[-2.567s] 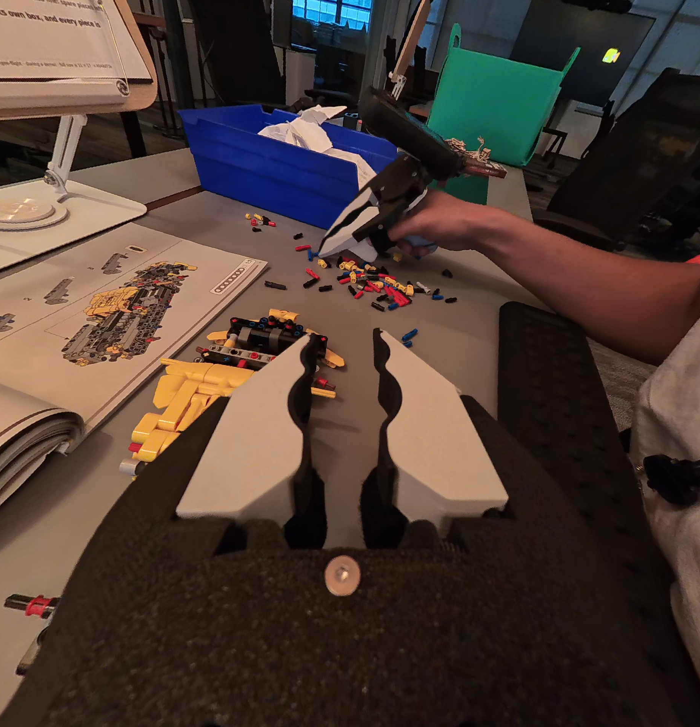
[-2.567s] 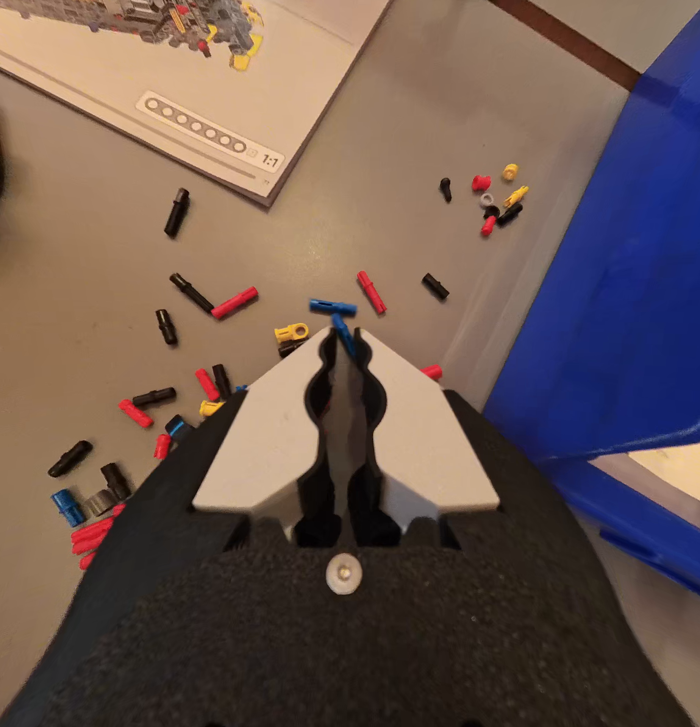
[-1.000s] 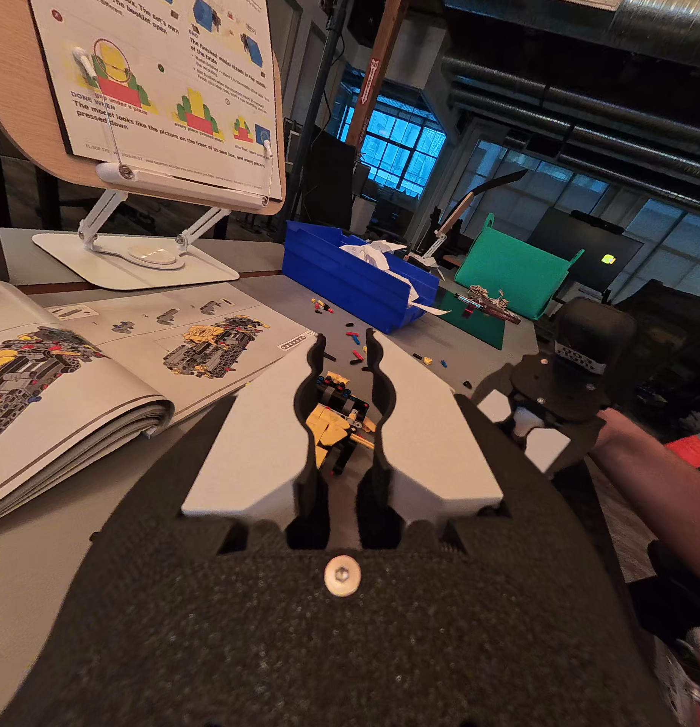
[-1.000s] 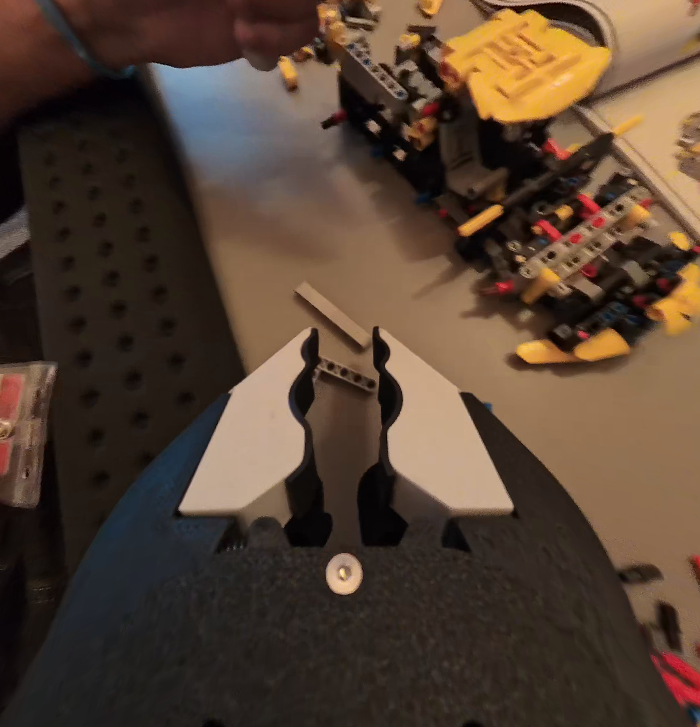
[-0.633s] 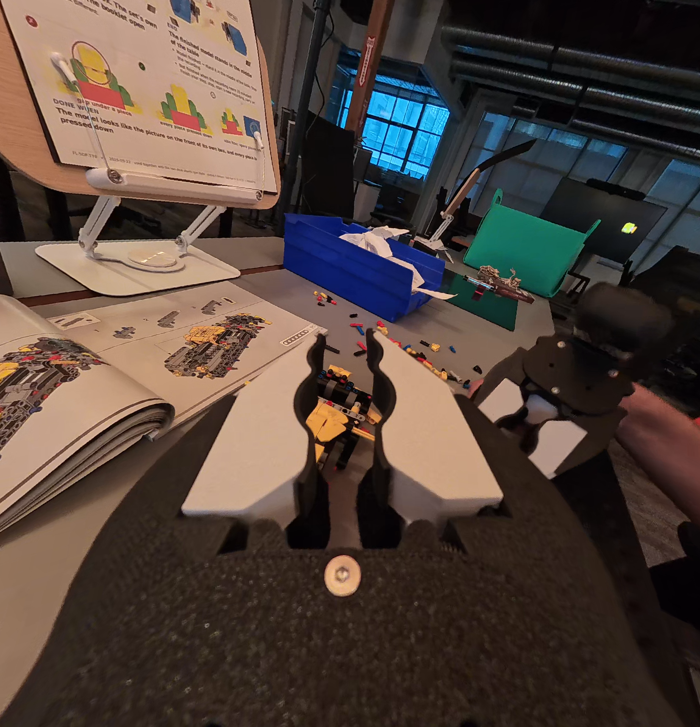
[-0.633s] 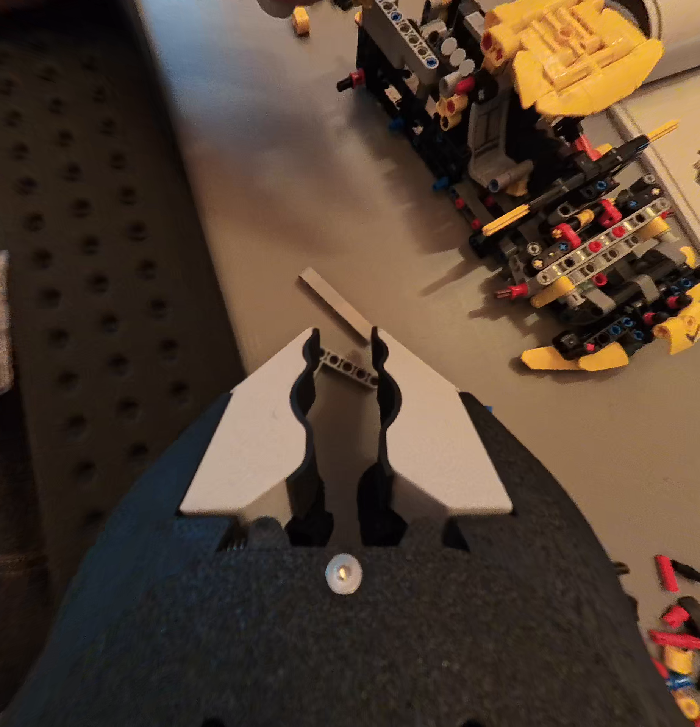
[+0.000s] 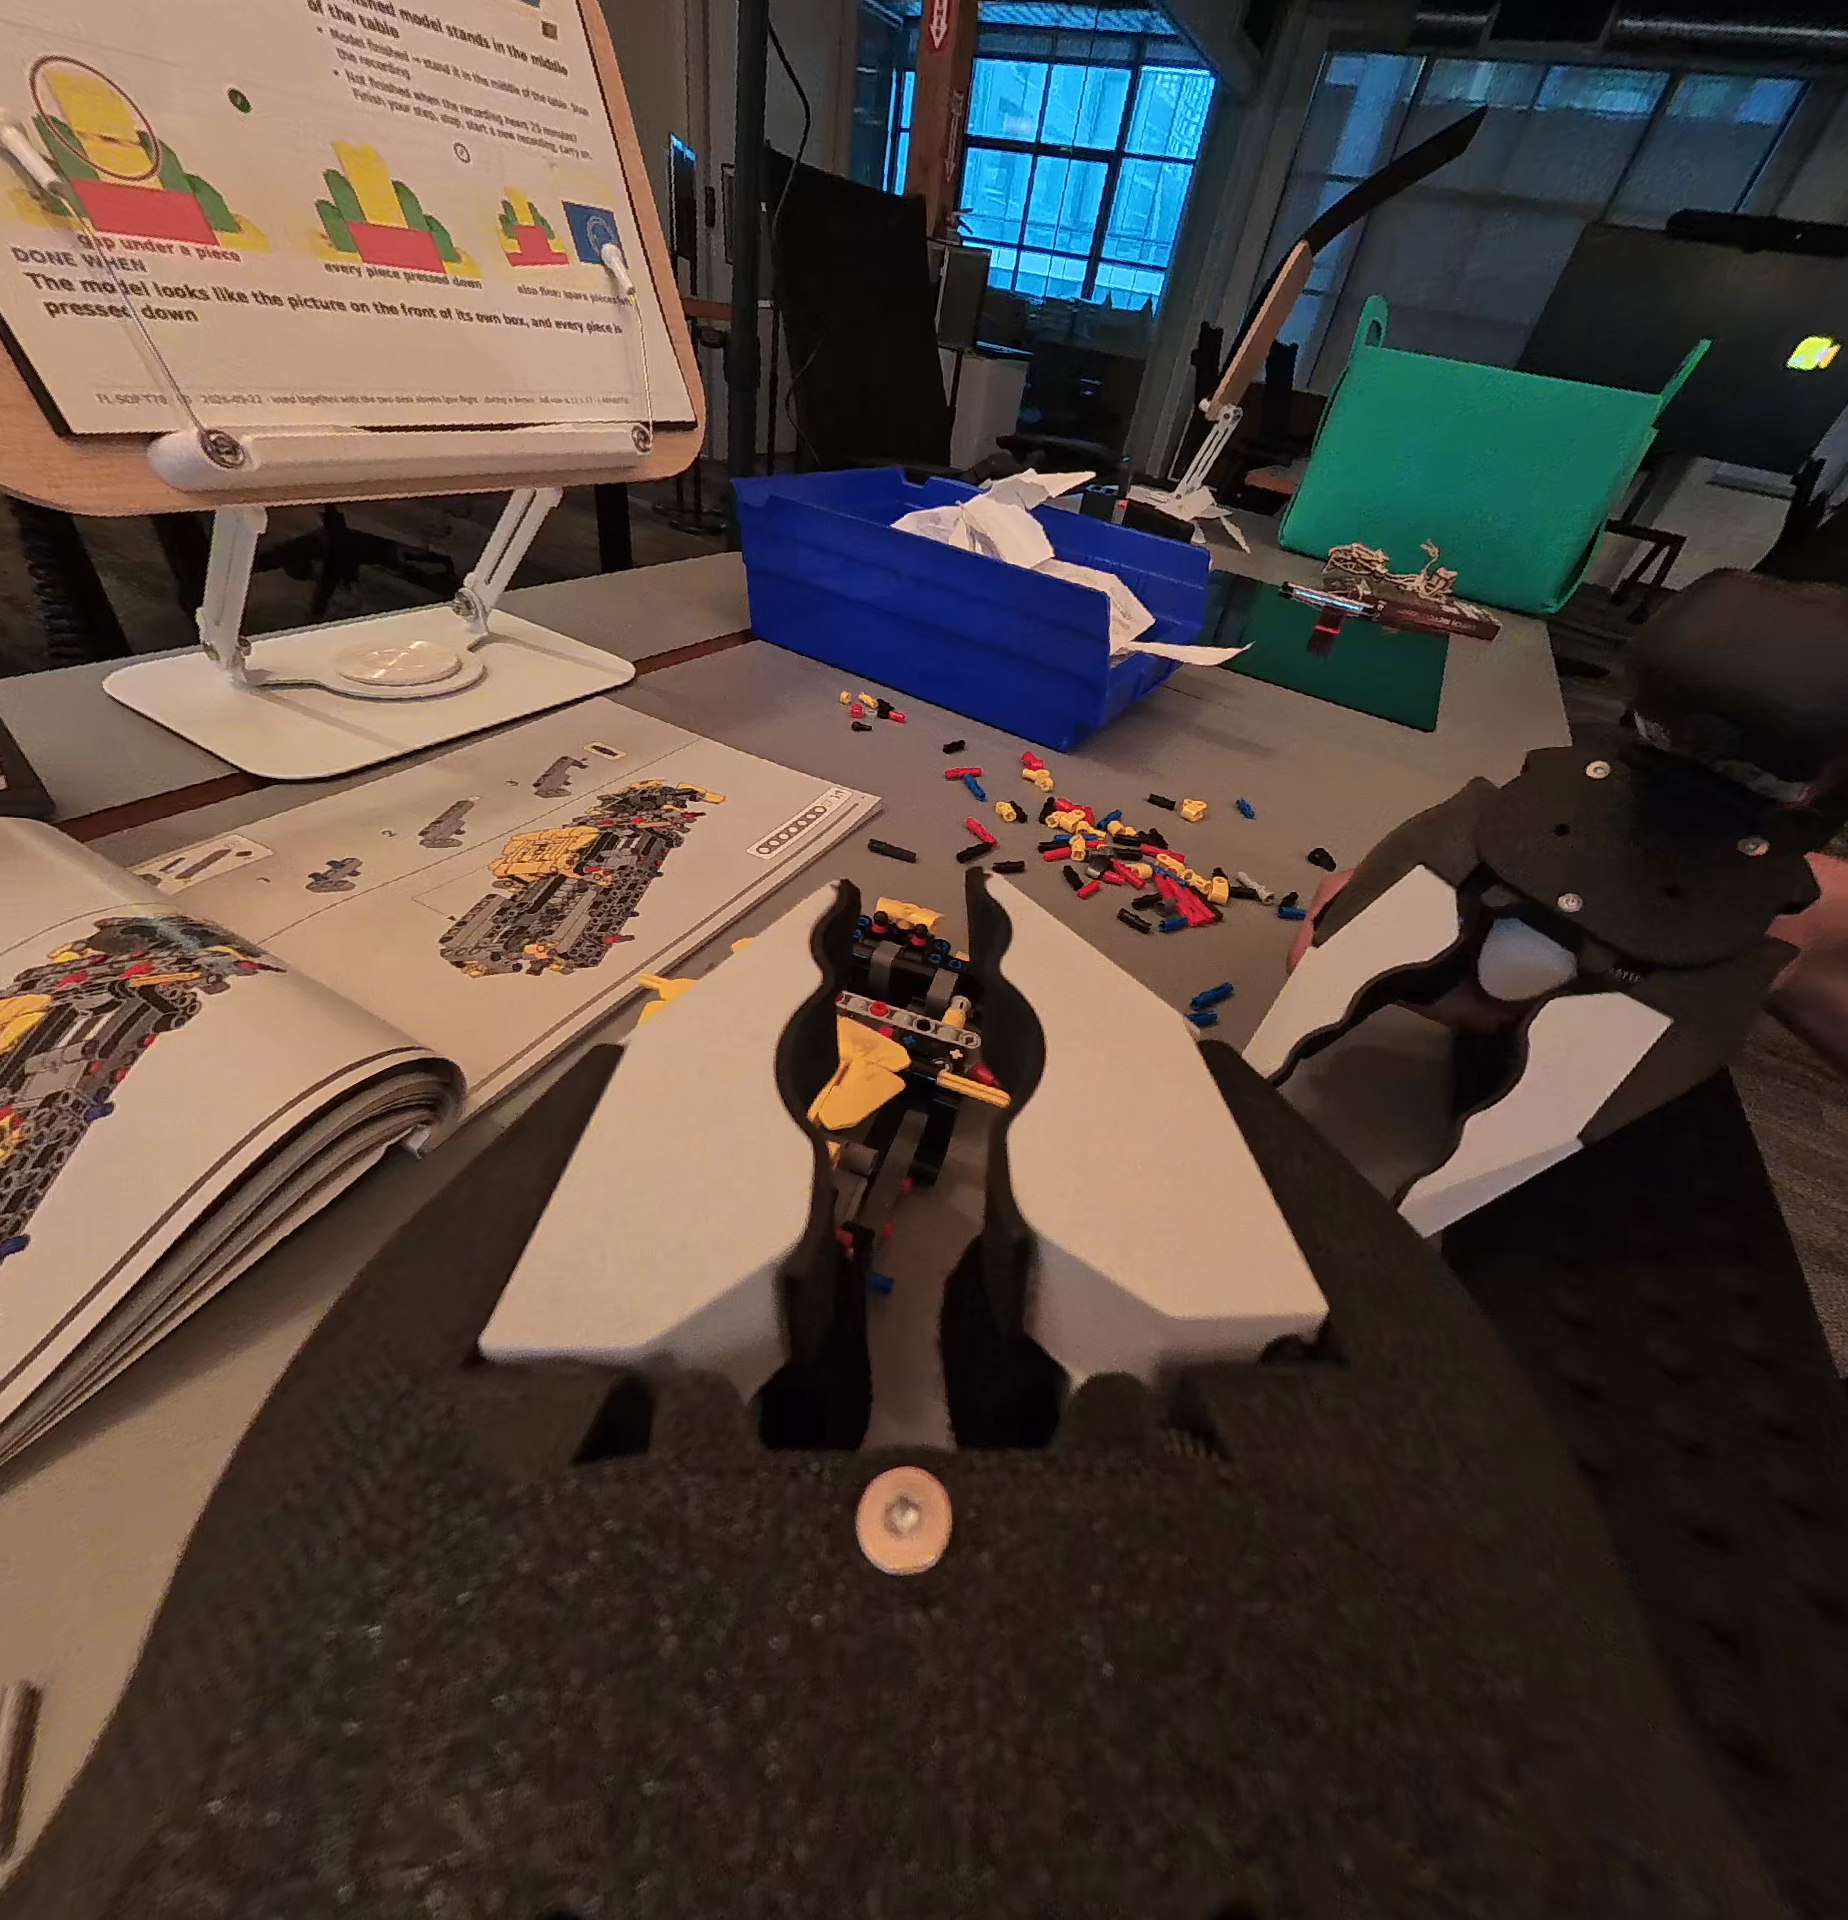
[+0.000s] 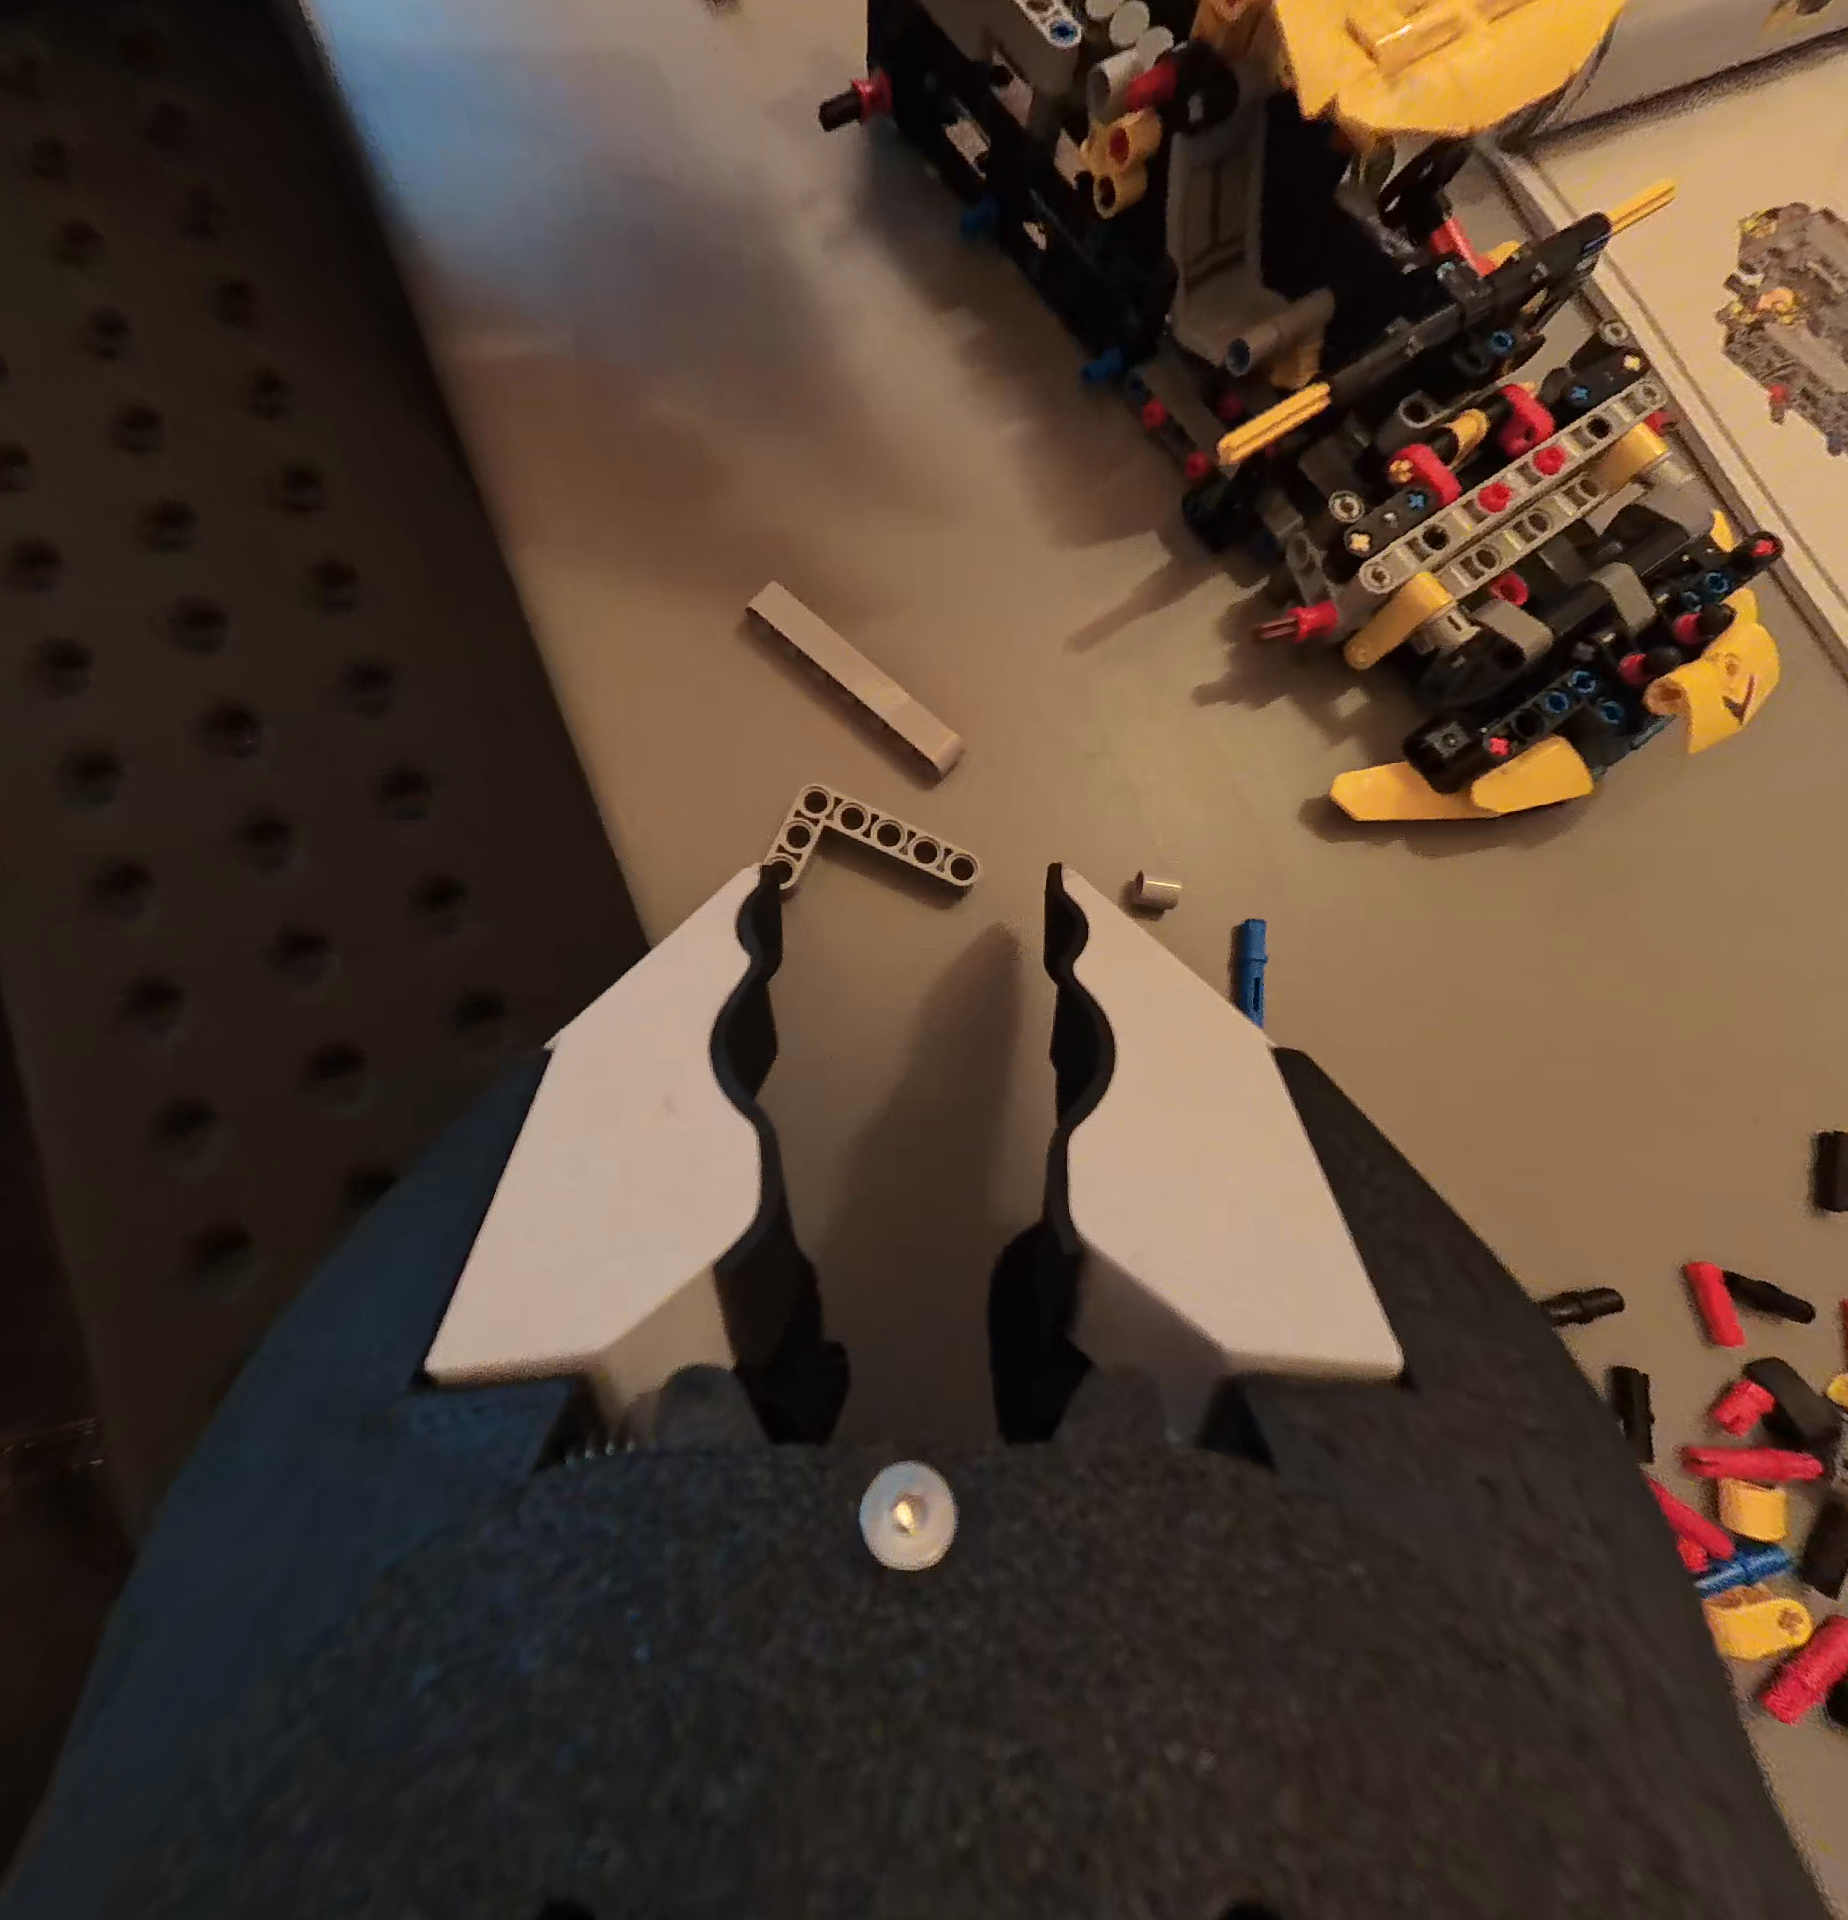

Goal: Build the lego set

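Observation:
The yellow, black and grey Lego model (image 7: 899,1039) sits between the fingers of my left gripper (image 7: 912,889), which is shut on it. In the right wrist view the model (image 8: 1419,416) stands tilted on the grey table. My right gripper (image 8: 907,881) is open and empty, low over the table. Its left fingertip (image 8: 759,894) touches a grey L-shaped beam (image 8: 878,842). A straight grey beam (image 8: 852,675) lies just beyond. A small grey bush (image 8: 1154,890) and a blue pin (image 8: 1250,966) lie by the right finger. The right gripper (image 7: 1346,1122) also shows in the left wrist view.
A pile of small pins (image 7: 1117,862) lies behind the model, also in the right wrist view (image 8: 1772,1507). The open instruction booklet (image 7: 276,987) lies left. A blue bin (image 7: 951,613), a sheet stand (image 7: 328,260) and a green bag (image 7: 1471,499) stand behind. A black perforated mat (image 8: 172,623) lies right. Left tips to right tips: about 15 cm.
My right gripper left the pin pile with a blue pin, came beside the model and has now opened wide; the pin lies on the table. My left gripper closed on the model.

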A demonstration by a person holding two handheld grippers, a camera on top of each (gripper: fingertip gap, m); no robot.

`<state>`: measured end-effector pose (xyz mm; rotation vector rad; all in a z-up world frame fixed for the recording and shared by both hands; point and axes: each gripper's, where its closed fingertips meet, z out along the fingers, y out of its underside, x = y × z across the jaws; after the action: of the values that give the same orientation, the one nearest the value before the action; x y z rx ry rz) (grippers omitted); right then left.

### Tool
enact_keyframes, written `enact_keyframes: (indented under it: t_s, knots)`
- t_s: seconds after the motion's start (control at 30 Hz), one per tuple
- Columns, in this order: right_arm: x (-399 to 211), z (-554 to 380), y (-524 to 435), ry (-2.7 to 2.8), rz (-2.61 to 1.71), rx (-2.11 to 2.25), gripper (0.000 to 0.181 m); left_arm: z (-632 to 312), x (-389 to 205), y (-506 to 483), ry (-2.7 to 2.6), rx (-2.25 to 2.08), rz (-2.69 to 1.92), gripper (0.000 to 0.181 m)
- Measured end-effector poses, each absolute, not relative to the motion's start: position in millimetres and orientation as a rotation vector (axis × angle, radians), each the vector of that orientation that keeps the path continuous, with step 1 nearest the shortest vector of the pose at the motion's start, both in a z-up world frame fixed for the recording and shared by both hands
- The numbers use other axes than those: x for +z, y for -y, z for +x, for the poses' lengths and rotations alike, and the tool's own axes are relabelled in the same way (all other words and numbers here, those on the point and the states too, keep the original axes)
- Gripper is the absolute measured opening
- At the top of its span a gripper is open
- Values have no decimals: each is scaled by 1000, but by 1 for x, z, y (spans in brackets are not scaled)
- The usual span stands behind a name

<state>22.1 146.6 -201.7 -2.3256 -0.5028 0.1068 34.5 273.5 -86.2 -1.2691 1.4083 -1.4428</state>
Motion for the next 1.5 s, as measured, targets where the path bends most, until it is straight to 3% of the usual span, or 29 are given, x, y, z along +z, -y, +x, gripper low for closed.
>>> enact_keyframes:
  t_s: [0.73, 0.83, 1.2, 1.4, 1.5]
  knots:
    - [-208, 19, -157, 484, -2334, 244, 51, 36, -90, -266, -1456, -1387, -1233, 20]
    - [-207, 18, -163, 514, -2317, 228, 35, 36, -90, -267, -1455, -1385, -1235, 20]
    - [-182, 26, -167, 494, -2215, 227, 28, 37, -94, -264, -1486, -1372, -1230, 20]
    - [-208, 41, -167, 636, -2305, 177, 27, 37, -99, -254, -1546, -1363, -1210, 20]
    - [-211, 41, -171, 682, -2291, 136, 9, 35, -103, -244, -1602, -1384, -1181, 19]
